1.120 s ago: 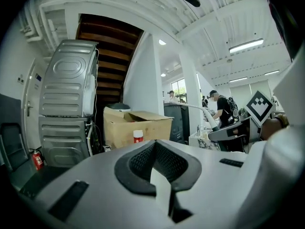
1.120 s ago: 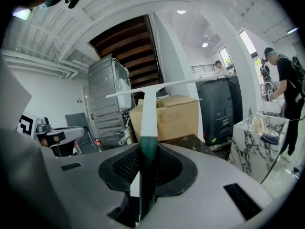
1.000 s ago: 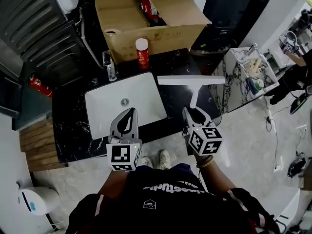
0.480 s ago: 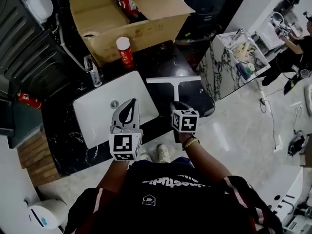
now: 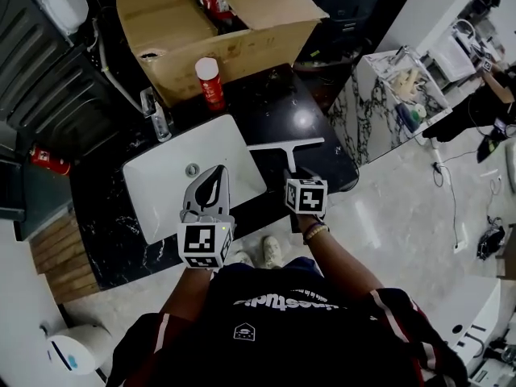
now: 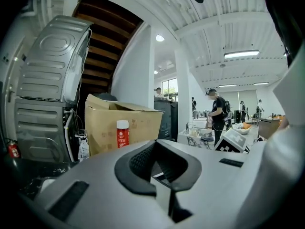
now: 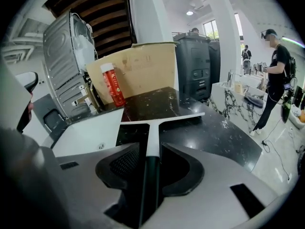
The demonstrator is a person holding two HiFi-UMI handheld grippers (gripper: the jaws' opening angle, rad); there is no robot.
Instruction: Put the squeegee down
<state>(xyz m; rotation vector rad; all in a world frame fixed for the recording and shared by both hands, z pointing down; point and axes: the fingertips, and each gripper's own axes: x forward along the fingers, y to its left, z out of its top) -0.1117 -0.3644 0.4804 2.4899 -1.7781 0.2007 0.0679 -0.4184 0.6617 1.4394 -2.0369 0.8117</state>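
A black marbled counter [image 5: 314, 131] bears a white sink [image 5: 173, 188] and a red can [image 5: 210, 83] before a cardboard box [image 5: 226, 31]. A white ceiling [image 6: 224, 27] and a dark wooden stair [image 6: 102, 37] are overhead. The can's print is too small to read. The squeegee [image 5: 286, 146] lies on the counter right of the sink. Its handle is between the right gripper's [image 7: 151, 147] jaws, which have just been opening and stand loose about it. The left gripper [image 5: 214, 174] is closed and empty.

Squeegee [image 5: 286, 145]: handle's near end hidden under right tongs [image 5: 295, 177], which have just been opening, handle between them. Cardboard box [image 5: 234, 51]: cut off at head view's top edge. Red can [image 5: 210, 83]: print too small to read.
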